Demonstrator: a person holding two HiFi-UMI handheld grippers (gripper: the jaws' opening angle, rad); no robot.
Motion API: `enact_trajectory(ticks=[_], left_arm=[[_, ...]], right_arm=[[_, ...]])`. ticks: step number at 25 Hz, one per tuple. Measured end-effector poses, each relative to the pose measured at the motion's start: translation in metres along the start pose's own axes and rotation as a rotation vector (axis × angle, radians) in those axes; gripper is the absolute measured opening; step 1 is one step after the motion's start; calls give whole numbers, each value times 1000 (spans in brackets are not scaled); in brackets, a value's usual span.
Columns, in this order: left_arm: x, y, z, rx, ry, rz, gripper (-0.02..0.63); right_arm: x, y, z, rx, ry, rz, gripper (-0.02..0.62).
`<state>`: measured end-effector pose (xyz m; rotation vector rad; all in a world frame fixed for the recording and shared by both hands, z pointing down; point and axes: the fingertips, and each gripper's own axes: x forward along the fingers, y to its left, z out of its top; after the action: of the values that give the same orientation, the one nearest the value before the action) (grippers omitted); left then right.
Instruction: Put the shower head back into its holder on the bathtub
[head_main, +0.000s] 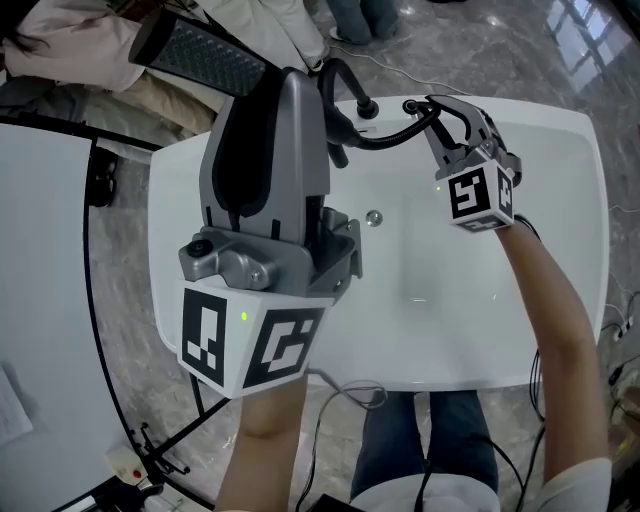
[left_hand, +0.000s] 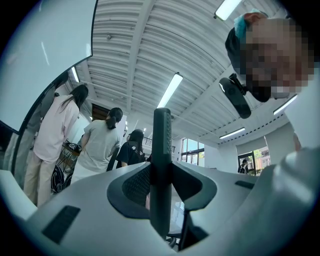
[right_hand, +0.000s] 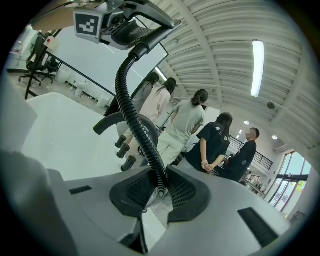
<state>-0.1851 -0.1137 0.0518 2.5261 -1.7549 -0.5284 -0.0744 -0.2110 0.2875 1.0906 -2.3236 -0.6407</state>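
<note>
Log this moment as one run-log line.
left gripper: shut on shower head | right gripper: shut on hose | shower head: held aloft, not docked

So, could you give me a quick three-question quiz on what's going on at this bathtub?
1. True or false: the shower head lies loose in the bathtub.
2. What do the right gripper's fingers clamp? A) the black ribbed hose B) a sponge C) nothing
3. Fill in: the left gripper holds the ____.
Key: 1 false; 2 A; 3 shower head.
</note>
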Motion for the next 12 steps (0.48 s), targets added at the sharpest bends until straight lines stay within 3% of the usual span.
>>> enact_trajectory(ticks=[12], left_arm=[[-1,4,-12,10,5,2,127]], right_arm=[[9,8,-8,-17,6,25,66]])
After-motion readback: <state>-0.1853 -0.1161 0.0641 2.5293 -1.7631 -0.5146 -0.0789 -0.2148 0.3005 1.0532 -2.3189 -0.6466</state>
